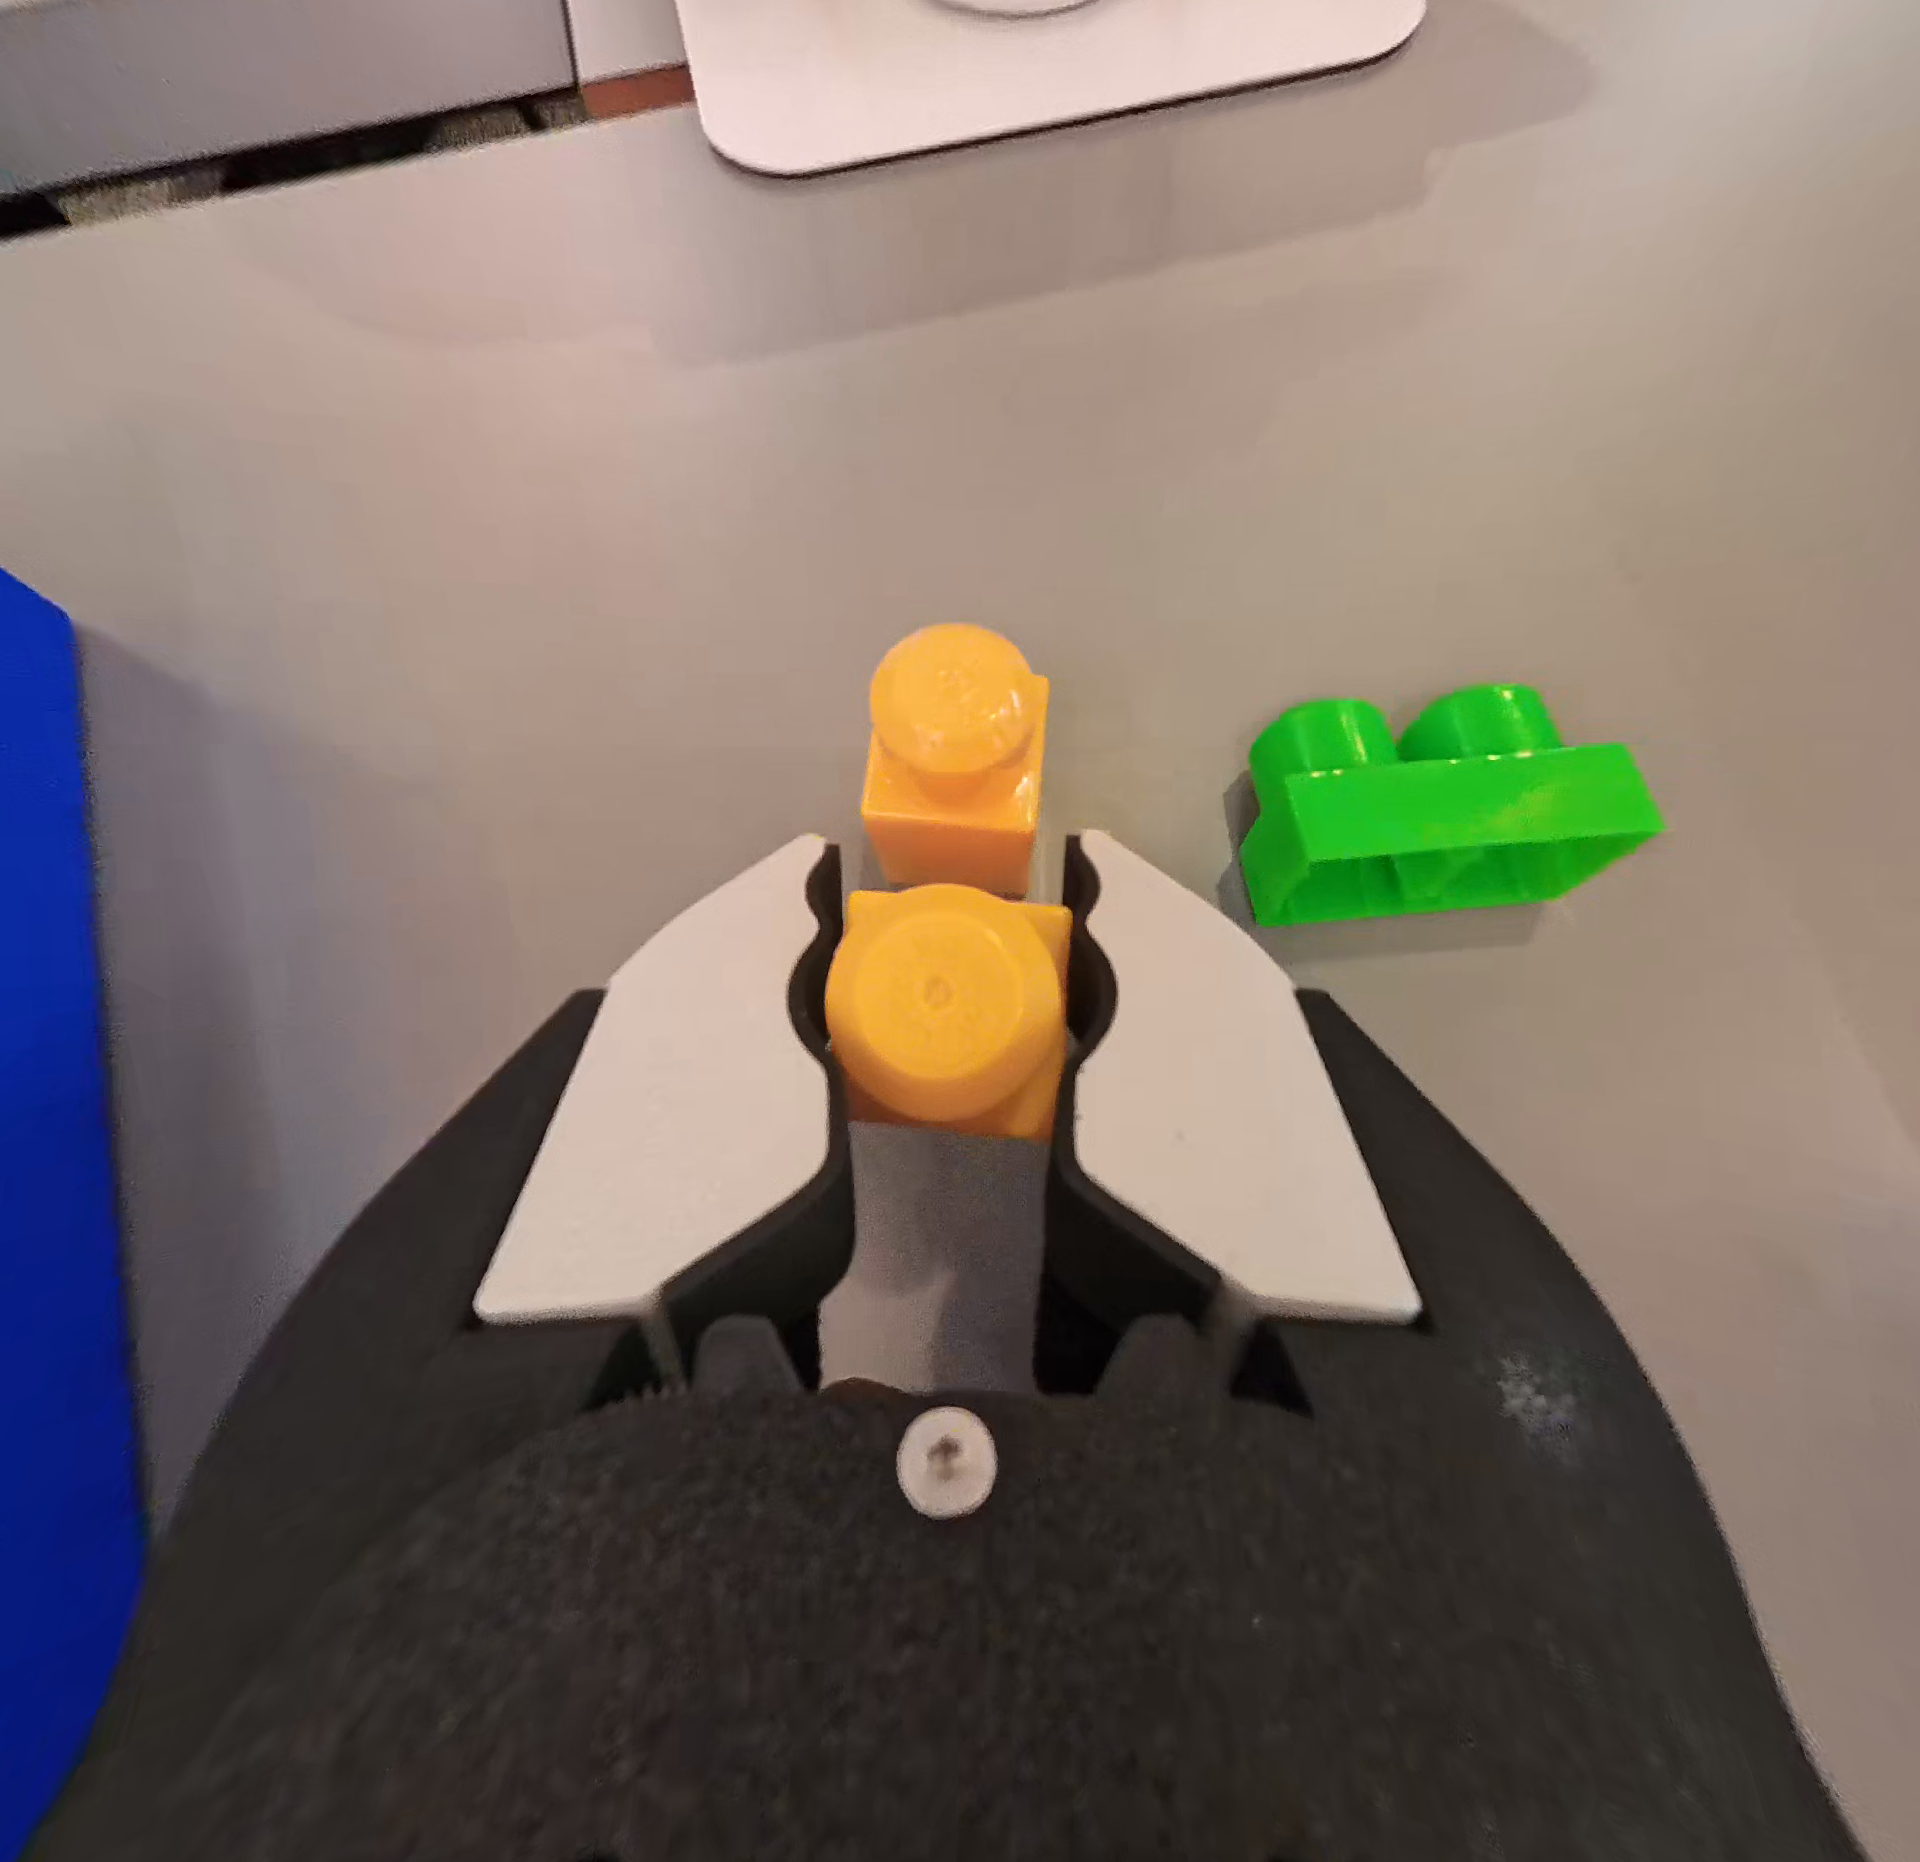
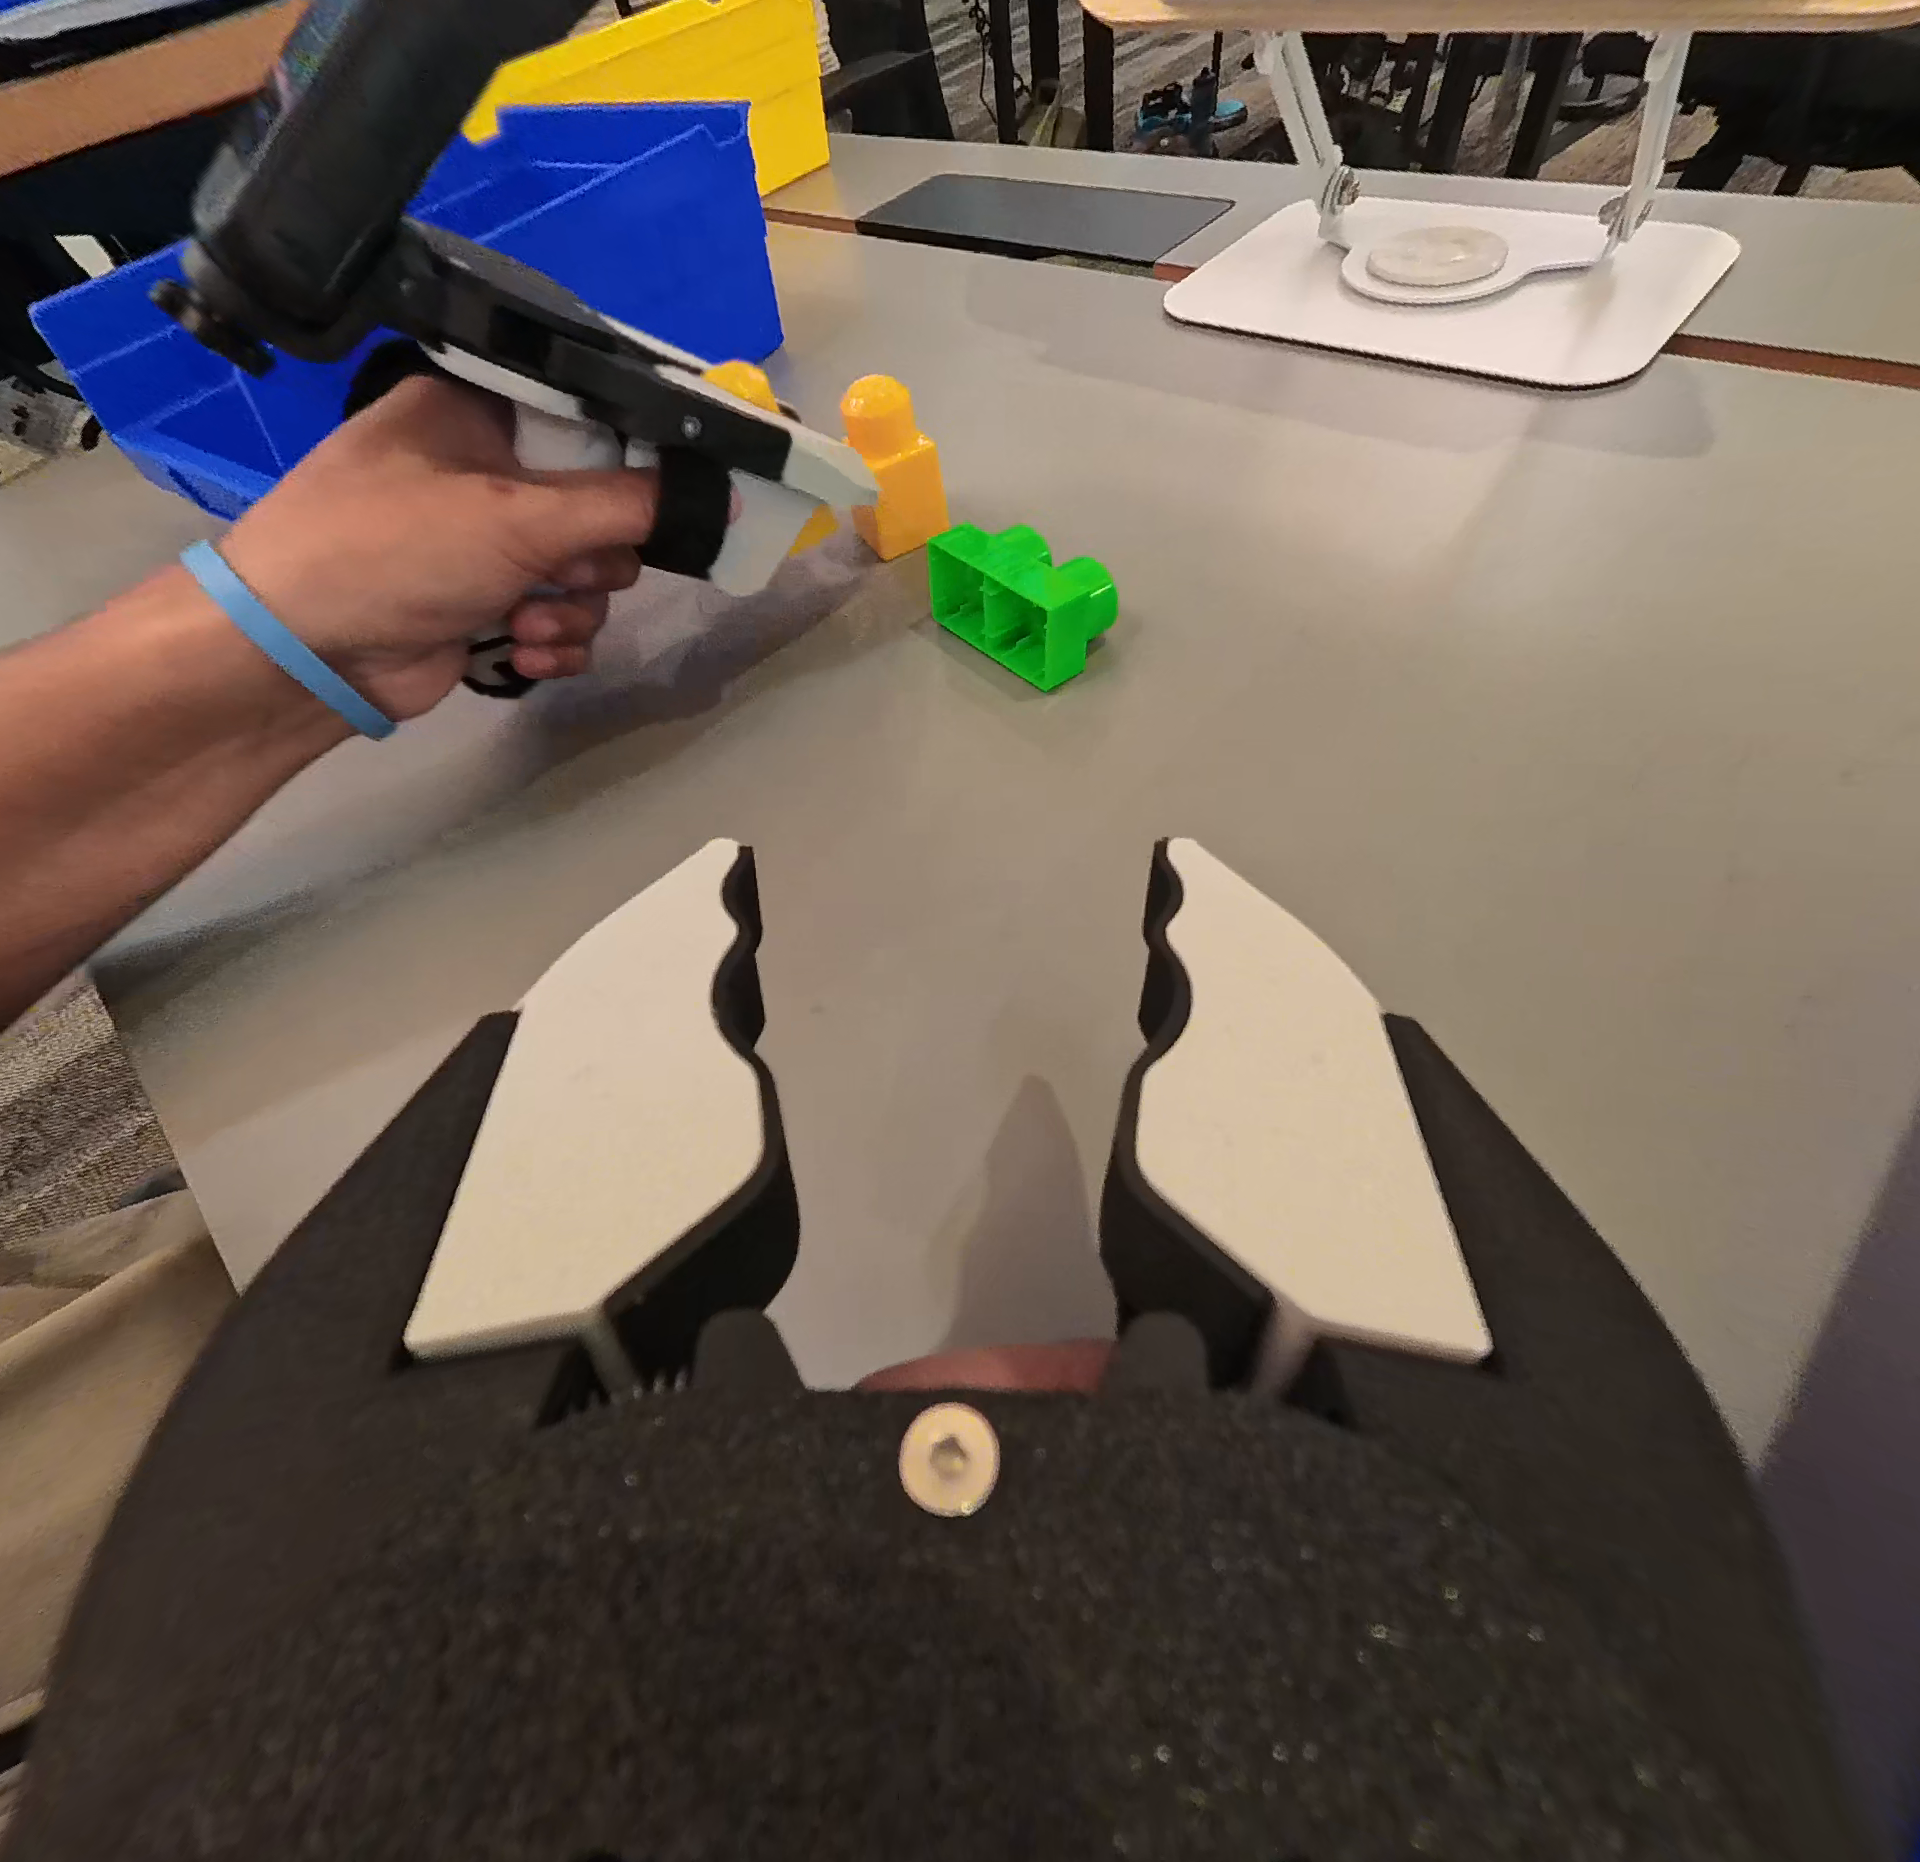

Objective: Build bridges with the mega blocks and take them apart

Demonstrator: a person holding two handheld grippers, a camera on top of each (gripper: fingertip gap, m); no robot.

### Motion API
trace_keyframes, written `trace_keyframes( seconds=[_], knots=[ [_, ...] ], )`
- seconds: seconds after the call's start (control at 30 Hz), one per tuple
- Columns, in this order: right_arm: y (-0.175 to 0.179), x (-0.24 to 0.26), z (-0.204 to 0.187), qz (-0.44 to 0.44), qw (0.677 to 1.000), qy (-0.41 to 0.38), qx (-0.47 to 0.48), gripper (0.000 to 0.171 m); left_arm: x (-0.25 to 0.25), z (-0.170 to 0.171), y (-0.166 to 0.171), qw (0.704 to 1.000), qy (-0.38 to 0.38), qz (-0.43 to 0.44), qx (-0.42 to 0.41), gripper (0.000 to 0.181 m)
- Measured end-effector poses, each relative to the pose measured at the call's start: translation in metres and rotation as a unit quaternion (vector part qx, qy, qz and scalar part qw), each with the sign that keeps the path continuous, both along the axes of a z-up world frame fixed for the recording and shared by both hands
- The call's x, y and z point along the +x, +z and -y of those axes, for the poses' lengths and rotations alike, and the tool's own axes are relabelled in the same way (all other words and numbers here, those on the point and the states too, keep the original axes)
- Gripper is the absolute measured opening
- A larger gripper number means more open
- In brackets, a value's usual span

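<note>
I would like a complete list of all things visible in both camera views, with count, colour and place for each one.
single-stud block: 1, orange, held between the left gripper's fingers
single-stud block: 1, orange, upright on the table
two-stud block: 1, green, on its side, right of the orange ones
bin: 1, blue, far left on the table
bin: 1, yellow, behind the blue one
stand base: 1, white, far right
flat panel: 1, black, far edge
table: 1, grey
left gripper: shut on block
right gripper: open, empty
hand: 1, blue wristband
</note>
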State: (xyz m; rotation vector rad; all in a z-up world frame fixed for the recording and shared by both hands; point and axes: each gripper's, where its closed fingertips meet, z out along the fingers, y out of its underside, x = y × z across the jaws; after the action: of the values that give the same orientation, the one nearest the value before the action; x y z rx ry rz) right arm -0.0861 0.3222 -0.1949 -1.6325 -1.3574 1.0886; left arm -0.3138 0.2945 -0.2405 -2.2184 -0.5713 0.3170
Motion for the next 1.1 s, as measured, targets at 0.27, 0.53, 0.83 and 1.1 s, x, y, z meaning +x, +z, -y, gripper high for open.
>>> trace_keyframes(
  seconds=[0.27,0.53,0.83,1.1],
  knots=[
    [0.000,0.001,-0.001,0.002,1.000,-0.002,0.004,0.071,-0.004,0.015,0.032,0.998,-0.044,-0.042,-0.009,0.040],
    [0.002,-0.001,0.002,0.001,1.000,0.002,0.005,0.071,-0.062,-0.002,0.028,0.999,-0.001,0.032,0.018,0.040],
    [0.004,0.003,-0.001,-0.001,1.000,-0.004,0.008,0.070,-0.068,-0.011,-0.013,0.993,-0.017,0.117,0.028,0.041],
    [0.003,0.003,0.000,0.001,1.000,-0.001,0.011,0.070,-0.053,-0.020,-0.024,0.989,-0.042,0.139,0.025,0.050]
  ],
)
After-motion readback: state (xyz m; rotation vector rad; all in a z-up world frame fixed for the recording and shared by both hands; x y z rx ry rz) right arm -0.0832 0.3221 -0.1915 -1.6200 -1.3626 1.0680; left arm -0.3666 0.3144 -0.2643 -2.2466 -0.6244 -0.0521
